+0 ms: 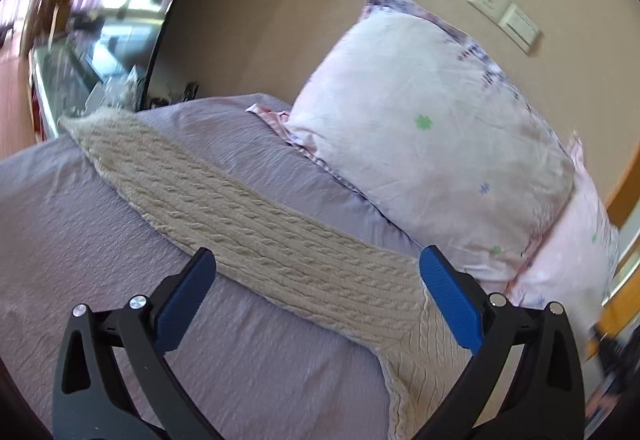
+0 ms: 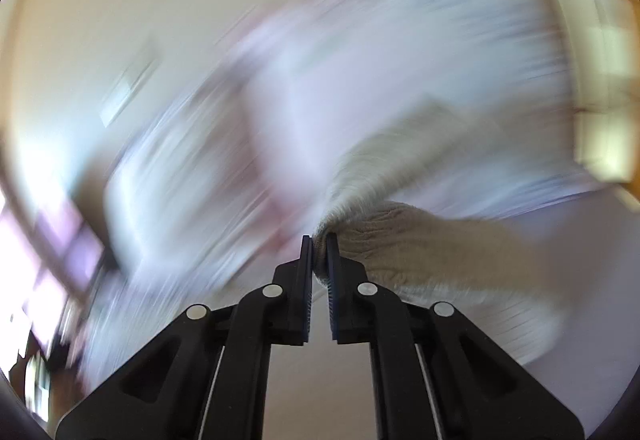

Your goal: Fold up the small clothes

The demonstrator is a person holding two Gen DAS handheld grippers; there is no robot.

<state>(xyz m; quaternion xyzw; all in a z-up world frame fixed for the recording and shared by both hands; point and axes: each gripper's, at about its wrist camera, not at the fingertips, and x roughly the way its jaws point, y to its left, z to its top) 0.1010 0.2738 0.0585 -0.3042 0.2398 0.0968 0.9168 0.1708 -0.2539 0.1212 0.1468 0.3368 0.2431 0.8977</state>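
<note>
A beige cable-knit garment (image 1: 240, 216) lies stretched in a long band across the lilac bedspread (image 1: 80, 248), running from the far left toward me. My left gripper (image 1: 316, 264) is open, its blue pads (image 1: 448, 300) straddling the near part of the knit, just above it. In the right wrist view, which is heavily blurred, my right gripper (image 2: 319, 244) is shut on a bunched edge of the beige knit (image 2: 420, 244) and holds it up off the bed.
A pink floral pillow (image 1: 420, 144) leans against the beige wall (image 1: 280, 0) at the head of the bed, with a second pillow (image 1: 572, 260) beside it. A window (image 1: 120, 0) is at the left. Wall switches (image 1: 504, 12) sit upper right.
</note>
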